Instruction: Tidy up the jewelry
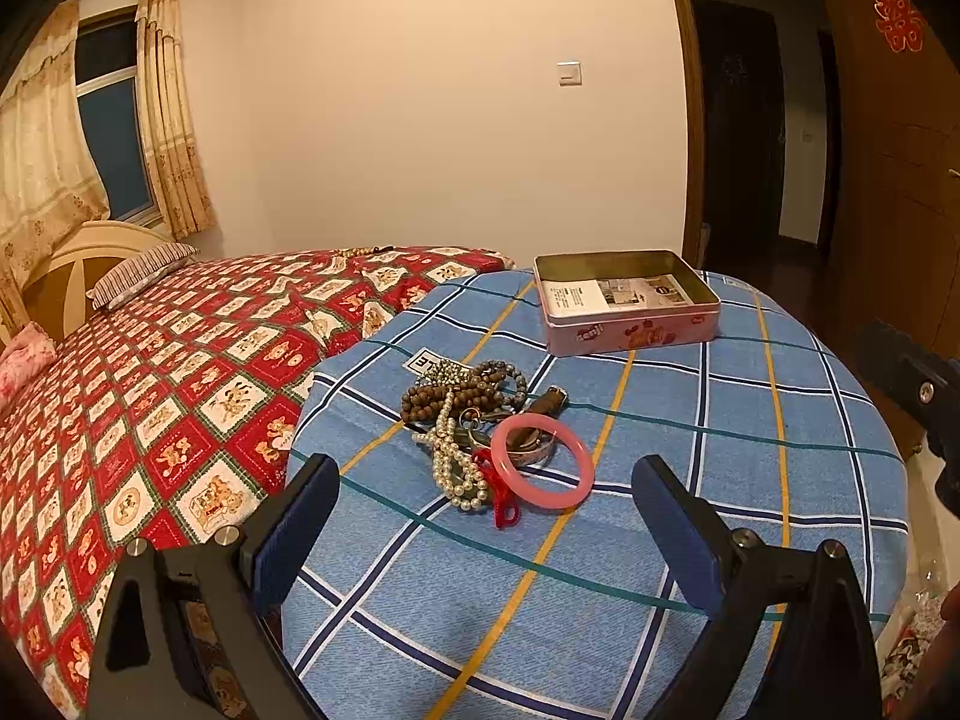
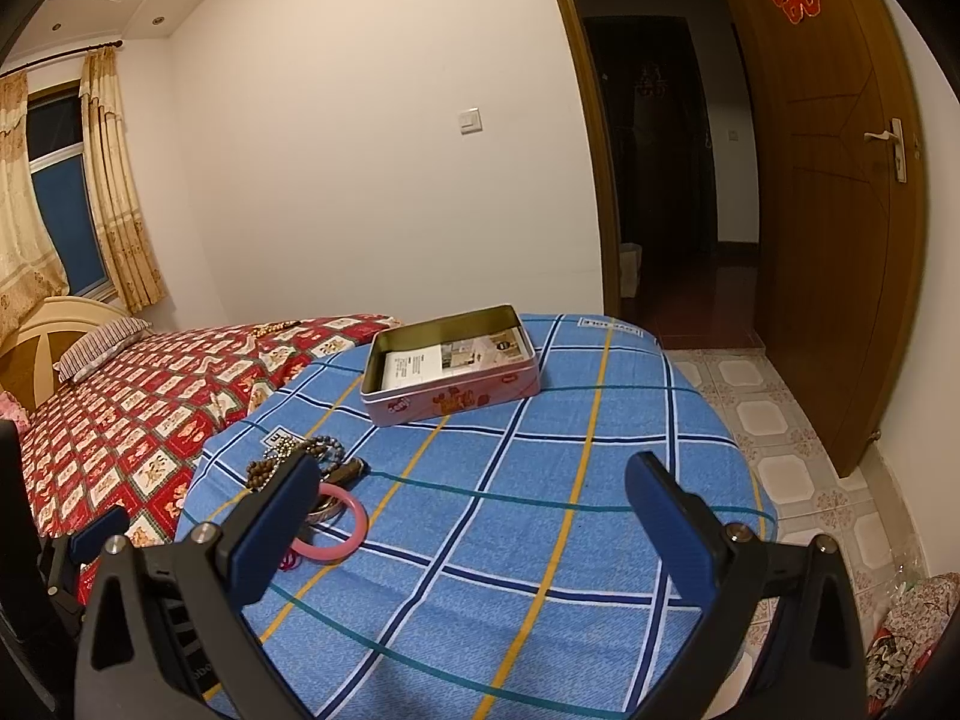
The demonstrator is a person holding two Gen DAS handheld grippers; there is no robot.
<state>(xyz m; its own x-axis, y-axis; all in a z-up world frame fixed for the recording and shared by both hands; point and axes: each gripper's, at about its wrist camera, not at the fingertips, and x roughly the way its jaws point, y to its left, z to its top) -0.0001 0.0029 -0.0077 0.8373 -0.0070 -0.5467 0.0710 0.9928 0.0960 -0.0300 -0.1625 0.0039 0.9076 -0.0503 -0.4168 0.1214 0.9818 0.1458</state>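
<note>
Pink bangle (image 1: 543,459), one tin (image 1: 627,302), one pearl strand (image 1: 450,461); both grippers' fingers (image 1: 297,531) wide, empty.

Jewelry pile (image 1: 480,426) on table (image 1: 660,540); tin (image 1: 624,300) behind; bed (image 1: 180,372) left.
</note>
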